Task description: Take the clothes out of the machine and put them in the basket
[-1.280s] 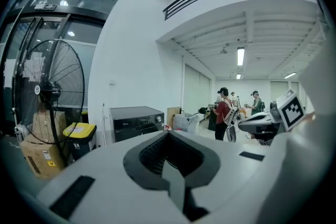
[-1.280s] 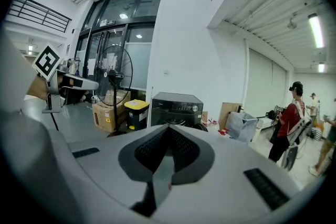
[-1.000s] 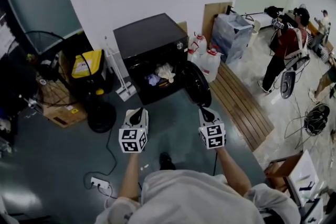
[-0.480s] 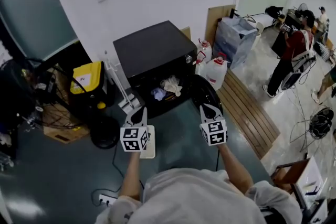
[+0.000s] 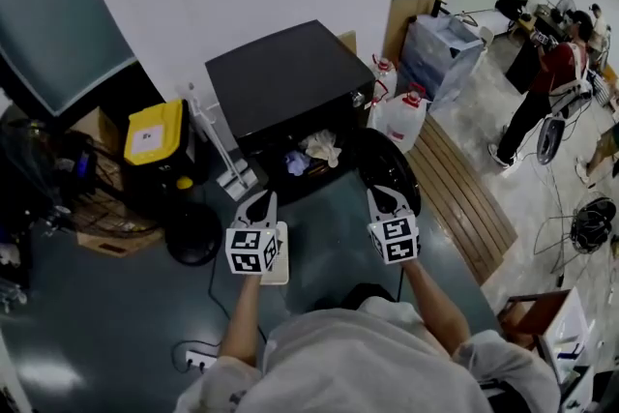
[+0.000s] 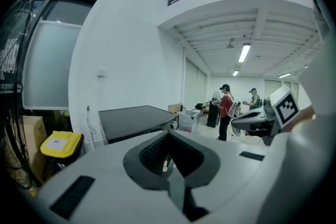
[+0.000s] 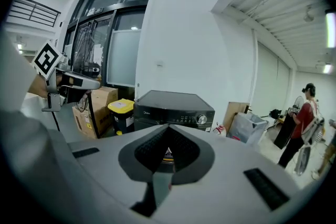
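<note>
A black front-loading machine stands against the white wall with its round door swung open to the right. In its opening lie a pale cloth and a purple one. Both grippers hover side by side just in front of it, apart from the clothes. My left gripper is shut and holds nothing; my right gripper is shut and holds nothing too. The left gripper view shows the left gripper with the machine ahead. The right gripper points at the machine's control panel. No basket is in view.
A yellow-lidded bin and a floor fan stand left of the machine. Water jugs and a wooden slatted platform lie to its right. A white flat board lies under the left gripper. A power strip is on the floor. A person stands far right.
Both grippers and the camera have moved forward toward the machine, which now sits closer. Both grippers stayed shut and hold nothing.
</note>
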Demonstrator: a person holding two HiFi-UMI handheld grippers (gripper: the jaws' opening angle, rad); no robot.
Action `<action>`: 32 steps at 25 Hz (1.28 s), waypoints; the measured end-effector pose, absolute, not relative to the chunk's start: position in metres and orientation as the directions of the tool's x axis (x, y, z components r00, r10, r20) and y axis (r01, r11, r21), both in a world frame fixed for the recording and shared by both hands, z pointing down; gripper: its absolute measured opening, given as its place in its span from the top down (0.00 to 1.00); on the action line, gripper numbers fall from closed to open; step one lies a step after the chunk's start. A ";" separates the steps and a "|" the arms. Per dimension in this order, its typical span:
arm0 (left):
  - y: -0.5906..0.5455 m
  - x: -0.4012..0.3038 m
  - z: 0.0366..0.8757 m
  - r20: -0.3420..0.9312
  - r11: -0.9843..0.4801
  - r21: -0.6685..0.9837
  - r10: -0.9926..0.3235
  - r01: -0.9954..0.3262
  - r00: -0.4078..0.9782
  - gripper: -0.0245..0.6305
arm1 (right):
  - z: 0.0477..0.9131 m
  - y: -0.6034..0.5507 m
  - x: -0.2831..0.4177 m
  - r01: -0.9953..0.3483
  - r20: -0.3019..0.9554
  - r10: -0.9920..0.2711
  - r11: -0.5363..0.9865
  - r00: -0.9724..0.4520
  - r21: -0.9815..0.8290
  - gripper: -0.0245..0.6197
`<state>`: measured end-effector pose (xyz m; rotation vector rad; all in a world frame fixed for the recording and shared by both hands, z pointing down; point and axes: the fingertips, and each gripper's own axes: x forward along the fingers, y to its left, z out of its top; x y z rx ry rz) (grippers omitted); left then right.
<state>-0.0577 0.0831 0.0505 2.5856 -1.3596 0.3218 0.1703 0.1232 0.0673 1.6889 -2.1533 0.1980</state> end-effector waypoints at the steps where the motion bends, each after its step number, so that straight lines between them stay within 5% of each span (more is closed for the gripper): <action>1: 0.083 -0.057 0.054 0.292 -0.556 0.081 -0.781 -0.827 0.553 0.94 | 0.071 0.121 0.169 -0.955 0.397 -0.896 0.268 -0.199 0.127 0.93; 32: 0.004 -0.026 0.245 0.469 -0.261 0.157 -0.829 -0.952 0.305 0.93 | 0.258 -0.027 0.189 -0.850 0.545 -0.714 0.527 -0.439 0.006 0.93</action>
